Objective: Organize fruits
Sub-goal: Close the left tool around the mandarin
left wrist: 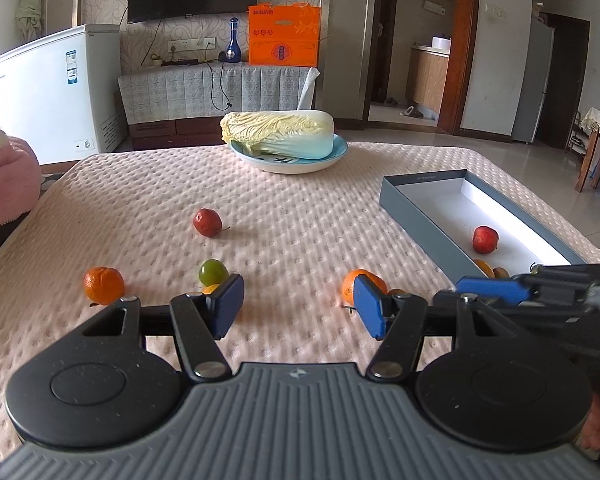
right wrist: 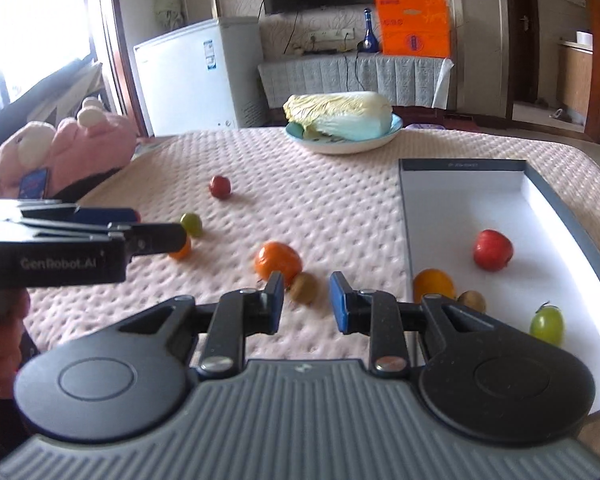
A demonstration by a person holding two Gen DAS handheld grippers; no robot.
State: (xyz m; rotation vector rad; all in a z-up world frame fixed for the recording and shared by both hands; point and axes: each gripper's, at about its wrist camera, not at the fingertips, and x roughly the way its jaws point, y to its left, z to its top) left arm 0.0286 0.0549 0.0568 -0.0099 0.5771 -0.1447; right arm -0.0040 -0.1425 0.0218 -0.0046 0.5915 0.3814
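Green grape (right wrist: 547, 325) in box (right wrist: 572, 208) (right wrist only).

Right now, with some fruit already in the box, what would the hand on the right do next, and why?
Probably ease the right gripper forward and open it around the small brown fruit just ahead of its fingertips. Its jaws stand narrow and hold nothing, that fruit still lies on the table cover, and the grey box sits close beside it.
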